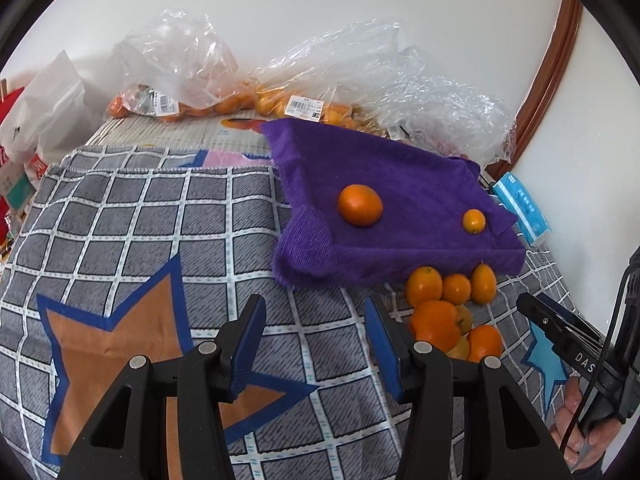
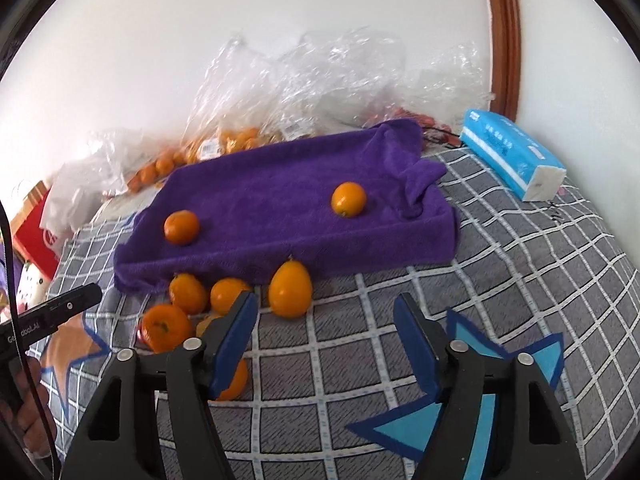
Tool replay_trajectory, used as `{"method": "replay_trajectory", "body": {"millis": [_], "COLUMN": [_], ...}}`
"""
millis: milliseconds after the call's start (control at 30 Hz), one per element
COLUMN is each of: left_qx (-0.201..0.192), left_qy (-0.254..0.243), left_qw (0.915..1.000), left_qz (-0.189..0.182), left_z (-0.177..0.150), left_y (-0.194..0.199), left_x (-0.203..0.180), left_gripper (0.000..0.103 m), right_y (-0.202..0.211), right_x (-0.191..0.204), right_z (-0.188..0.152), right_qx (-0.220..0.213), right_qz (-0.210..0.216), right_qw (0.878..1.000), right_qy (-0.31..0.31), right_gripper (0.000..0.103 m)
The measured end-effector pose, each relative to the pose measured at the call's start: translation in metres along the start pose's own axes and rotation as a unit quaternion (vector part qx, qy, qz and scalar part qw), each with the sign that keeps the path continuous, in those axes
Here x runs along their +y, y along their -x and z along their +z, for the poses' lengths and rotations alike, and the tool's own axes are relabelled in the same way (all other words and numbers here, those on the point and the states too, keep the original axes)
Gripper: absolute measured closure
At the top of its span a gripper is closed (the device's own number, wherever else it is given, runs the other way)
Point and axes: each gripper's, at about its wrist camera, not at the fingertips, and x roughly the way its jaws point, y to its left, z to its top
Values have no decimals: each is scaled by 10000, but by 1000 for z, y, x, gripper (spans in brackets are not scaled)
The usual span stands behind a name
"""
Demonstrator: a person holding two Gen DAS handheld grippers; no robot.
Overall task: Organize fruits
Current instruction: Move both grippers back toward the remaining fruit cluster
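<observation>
Two fruits sit on towel (image 2: 280, 208); pile (image 2: 224, 300) waits ahead-left of right hand-held gripper (image 2: 326, 344). Both hand-held grippers wide open, empty. Next: grab nearest one.

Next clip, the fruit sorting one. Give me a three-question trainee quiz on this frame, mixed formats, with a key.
1. True or false: both tongs, left and right, hold a fruit.
2. How many fruits lie on the purple towel?
A) none B) two C) five
3. Fill in: the blue tissue pack lies to the ____ of the towel in the right wrist view.

Key: 1 false, both are open and empty. 2 B, a larger one and a smaller one. 3 right.
</observation>
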Motion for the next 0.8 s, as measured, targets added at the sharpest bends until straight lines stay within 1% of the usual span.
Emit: {"method": "replay_trajectory", "body": {"millis": [133,267,367,433,500,633,733,800], "left_qx": [6,-68,-149,-181,-191,-47,-89,-92], "left_qy": [108,189,273,328,381,503,532,529], "left_qw": [9999,9998,9993,9990,9989,9984,9983,9985], "left_qz": [-45,-10,-191,-229,-215,-243,-199,-144], "left_z": [-6,-8,-8,-7,-8,-6,-7,-7], "left_y": [-6,-6,-3,-1,-1,-6,-6,-7], "left_x": [8,13,15,17,19,24,25,25], "left_gripper": [55,54,54,54,54,54,54,54], "right_y": [-9,-17,-16,-16,-19,-32,-35,-39], "right_x": [8,16,19,19,18,14,11,9], "right_z": [-8,-13,-16,-15,-15,-15,-14,-13], "right_qx": [187,335,280,290,318,471,463,505], "right_qz": [211,298,284,264,222,138,179,90], "right_qw": [9996,9990,9992,9992,9992,9988,9988,9987], "right_qy": [28,84,95,82,79,59,-27,-35], "right_gripper": [43,45,45,45,45,45,45,45]}}
